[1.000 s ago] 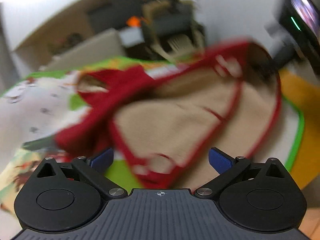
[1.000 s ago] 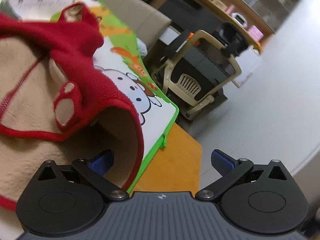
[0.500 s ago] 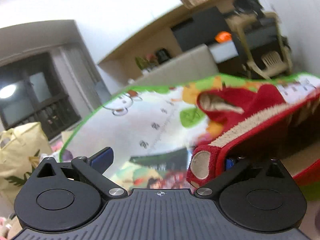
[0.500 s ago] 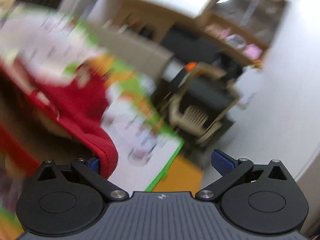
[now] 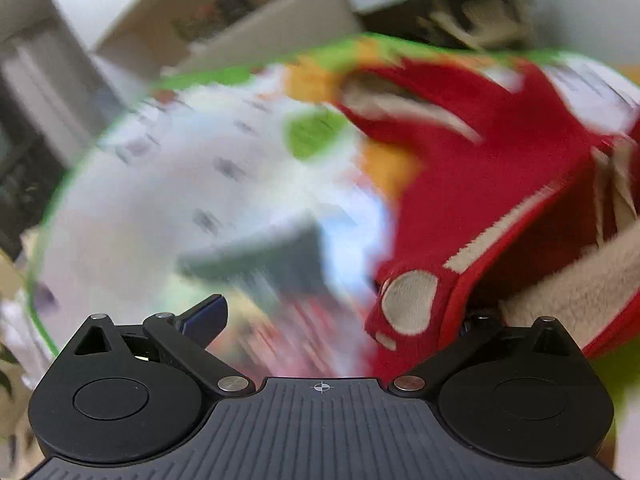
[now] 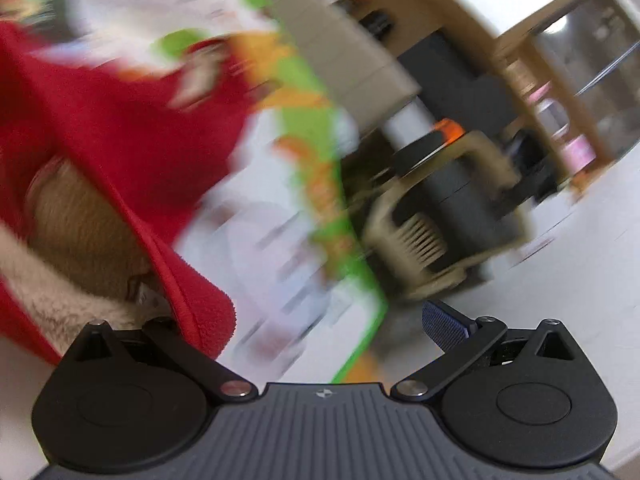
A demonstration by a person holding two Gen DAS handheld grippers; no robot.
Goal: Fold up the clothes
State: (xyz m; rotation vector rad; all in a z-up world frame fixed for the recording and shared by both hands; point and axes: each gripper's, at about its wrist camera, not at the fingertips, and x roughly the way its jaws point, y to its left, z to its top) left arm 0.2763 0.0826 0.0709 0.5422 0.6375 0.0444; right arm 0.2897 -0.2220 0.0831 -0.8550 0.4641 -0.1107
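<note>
Over the play mat [image 5: 168, 184], both tongs [image 5: 332, 316] [image 6: 320, 320] gape wide, red garment [image 5: 480, 184] draped over one finger each.

A home living room: a colourful cartoon play mat [image 6: 304, 216] with green edging covers the floor, beside a beige sofa [image 6: 344, 52], a plastic chair [image 6: 432, 224] and wooden shelving [image 6: 568, 92] against white walls.

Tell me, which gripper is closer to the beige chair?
Right. The right gripper faces the chair, just past the mat's edge. The left gripper sees it far across the mat.
</note>
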